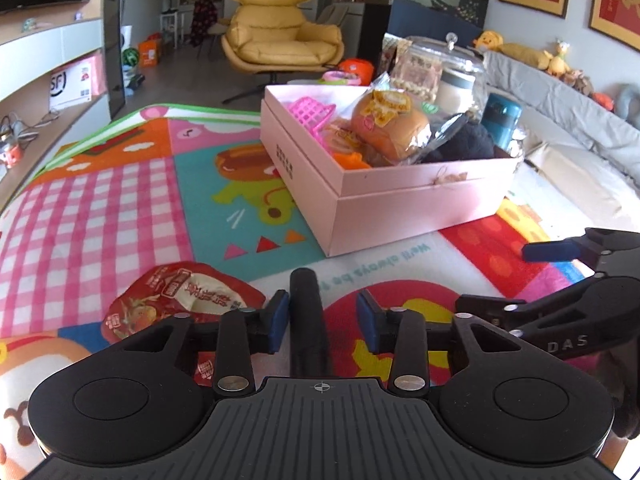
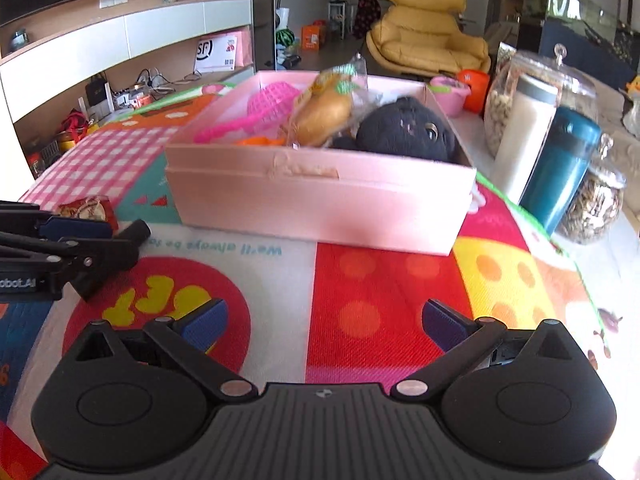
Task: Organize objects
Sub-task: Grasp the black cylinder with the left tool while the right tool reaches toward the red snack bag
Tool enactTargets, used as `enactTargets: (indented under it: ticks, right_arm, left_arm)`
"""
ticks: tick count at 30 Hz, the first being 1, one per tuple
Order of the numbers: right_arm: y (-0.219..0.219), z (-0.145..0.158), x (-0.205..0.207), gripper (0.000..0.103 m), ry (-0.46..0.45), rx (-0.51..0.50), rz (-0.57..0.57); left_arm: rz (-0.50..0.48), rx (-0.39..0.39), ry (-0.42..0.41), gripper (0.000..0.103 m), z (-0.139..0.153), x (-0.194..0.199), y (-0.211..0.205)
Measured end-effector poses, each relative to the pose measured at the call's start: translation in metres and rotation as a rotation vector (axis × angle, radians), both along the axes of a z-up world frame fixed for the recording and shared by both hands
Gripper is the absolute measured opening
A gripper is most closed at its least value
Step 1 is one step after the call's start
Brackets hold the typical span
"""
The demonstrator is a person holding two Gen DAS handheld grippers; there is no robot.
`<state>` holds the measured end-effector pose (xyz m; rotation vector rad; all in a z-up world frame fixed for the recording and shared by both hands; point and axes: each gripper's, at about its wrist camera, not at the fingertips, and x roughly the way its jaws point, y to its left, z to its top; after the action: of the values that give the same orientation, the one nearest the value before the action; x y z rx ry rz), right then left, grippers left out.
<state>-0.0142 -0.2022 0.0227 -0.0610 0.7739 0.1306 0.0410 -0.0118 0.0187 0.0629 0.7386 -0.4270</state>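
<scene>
A black rod (image 1: 306, 312) lies on the colourful play mat (image 1: 132, 208), pointing away from me. My left gripper (image 1: 323, 316) straddles it: the left blue pad is at the rod's side, and a strip of mat shows between the rod and the right pad. A red snack packet (image 1: 180, 300) lies just left of it. The pink box (image 1: 400, 200) ahead holds a wrapped bun (image 1: 390, 120), a pink plastic basket (image 1: 314, 114) and a black plush toy (image 2: 404, 130). My right gripper (image 2: 324, 322) stands wide open over the mat in front of the pink box (image 2: 320, 208), nothing between its fingers.
Behind and right of the box stand glass jars (image 2: 520, 120), a teal flask (image 2: 564, 164) and a low jar of seeds (image 2: 592, 208). A yellow armchair (image 1: 280, 36) is beyond. A grey-covered sofa (image 1: 568, 120) is on the right, shelving (image 2: 100, 48) on the left.
</scene>
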Motion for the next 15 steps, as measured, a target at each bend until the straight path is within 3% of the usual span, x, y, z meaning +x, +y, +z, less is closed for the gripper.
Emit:
enactTargets:
  ticks: [4, 6, 12, 15]
  right_arm:
    - [-0.001, -0.002, -0.006, 0.103, -0.002, 0.021, -0.014]
    - [-0.005, -0.003, -0.007, 0.103, -0.004, 0.054, -0.033]
    - [0.0, 0.002, 0.001, 0.103, 0.046, 0.02, -0.018]
    - [0.007, 0.005, 0.003, 0.103, 0.06, 0.035, 0.038]
  left_arm:
    - [0.024, 0.012, -0.016, 0.023, -0.003, -0.004, 0.003]
    - [0.027, -0.019, 0.005, 0.022, -0.002, -0.006, 0.009]
    - [0.005, -0.053, 0.036, 0.022, 0.002, -0.03, 0.021]
    - [0.036, -0.097, 0.023, 0.022, 0.017, -0.04, 0.042]
